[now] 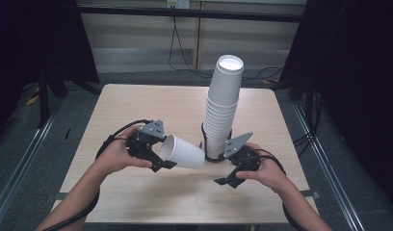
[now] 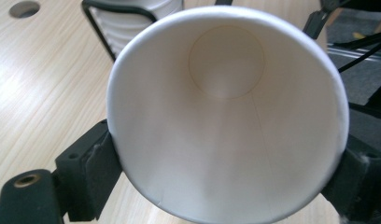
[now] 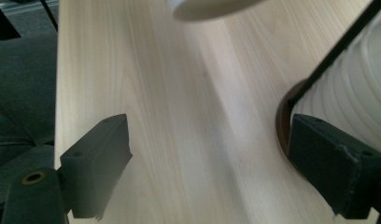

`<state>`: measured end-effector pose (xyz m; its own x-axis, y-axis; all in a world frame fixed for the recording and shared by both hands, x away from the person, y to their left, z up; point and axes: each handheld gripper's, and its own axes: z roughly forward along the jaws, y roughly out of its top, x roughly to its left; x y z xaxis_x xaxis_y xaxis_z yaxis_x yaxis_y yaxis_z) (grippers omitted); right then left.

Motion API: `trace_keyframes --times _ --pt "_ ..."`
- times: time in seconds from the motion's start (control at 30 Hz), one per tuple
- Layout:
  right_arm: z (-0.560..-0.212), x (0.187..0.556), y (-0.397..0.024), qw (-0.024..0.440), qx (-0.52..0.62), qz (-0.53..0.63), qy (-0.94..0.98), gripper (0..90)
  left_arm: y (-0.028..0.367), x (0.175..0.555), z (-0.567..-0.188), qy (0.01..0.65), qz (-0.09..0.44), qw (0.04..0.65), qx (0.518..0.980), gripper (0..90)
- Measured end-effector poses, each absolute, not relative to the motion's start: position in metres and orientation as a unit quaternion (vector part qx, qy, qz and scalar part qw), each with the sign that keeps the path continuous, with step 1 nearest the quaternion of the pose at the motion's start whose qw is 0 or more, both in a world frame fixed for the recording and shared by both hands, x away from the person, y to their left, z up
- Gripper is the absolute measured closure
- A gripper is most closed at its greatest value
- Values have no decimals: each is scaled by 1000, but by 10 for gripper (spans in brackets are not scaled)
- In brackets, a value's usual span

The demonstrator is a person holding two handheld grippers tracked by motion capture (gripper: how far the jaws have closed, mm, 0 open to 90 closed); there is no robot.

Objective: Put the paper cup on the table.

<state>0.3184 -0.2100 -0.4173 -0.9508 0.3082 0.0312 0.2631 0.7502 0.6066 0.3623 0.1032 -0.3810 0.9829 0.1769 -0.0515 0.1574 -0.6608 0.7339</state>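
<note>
The left claw [image 1: 158, 161] is clamped on a single white paper cup [image 1: 183, 151], its two black jaws pressing the rim from either side. The cup lies on its side in the air above the pale wooden surface [image 1: 137, 106], mouth turned back toward the left hand [image 1: 118, 155] and base pointing at the stack of cups [image 1: 222, 108]. In the left claw view the cup [image 2: 226, 116] is plain white inside, with a round bottom and a thin seam down the wall. The tall stack stands in a black wire holder and leans a little at the top. The left forearm comes in low from the bottom edge, wrist bent inward. The right claw [image 1: 231, 177] stands open with nothing between its jaws, just beside the foot of the stack, its hand [image 1: 267, 171] resting low near the surface.
</note>
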Motion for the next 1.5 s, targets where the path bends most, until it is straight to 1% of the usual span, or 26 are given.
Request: trace_keyframes --times 0.1,0.27,0.4,0.5,0.67,0.73,0.8,0.87,0.93,1.07,1.2,1.5 --pt "-421 318 -214 39 158 316 935 129 105 364 -381 89 16 392 915 118" --pt "-432 314 -226 48 179 314 931 129 109 367 -384 108 19 387 916 117" --pt "-439 313 -232 47 186 309 931 129 111 370 -385 106 23 373 922 117" --pt "-447 311 -237 52 193 300 933 129 112 371 -386 119 24 371 921 116" --pt "-459 309 -249 73 208 303 927 129 116 374 -385 136 22 368 920 115" --pt "-462 309 -251 74 208 306 926 129 118 375 -385 132 25 362 923 115" --pt "-469 308 -258 87 222 299 924 129 119 376 -384 131 24 360 923 115" --pt "-473 307 -262 87 230 299 922 129 121 376 -385 147 23 356 923 114" --pt "-475 307 -264 88 232 300 921 129 122 377 -385 142 24 347 927 114" --pt "-484 304 -271 91 250 300 916 129 122 379 -387 165 22 348 923 114" --pt "-489 303 -273 98 258 295 915 125 123 382 -387 162 23 337 927 114" --pt "-496 301 -282 98 281 328 896 106 126 389 -387 191 25 335 922 112"
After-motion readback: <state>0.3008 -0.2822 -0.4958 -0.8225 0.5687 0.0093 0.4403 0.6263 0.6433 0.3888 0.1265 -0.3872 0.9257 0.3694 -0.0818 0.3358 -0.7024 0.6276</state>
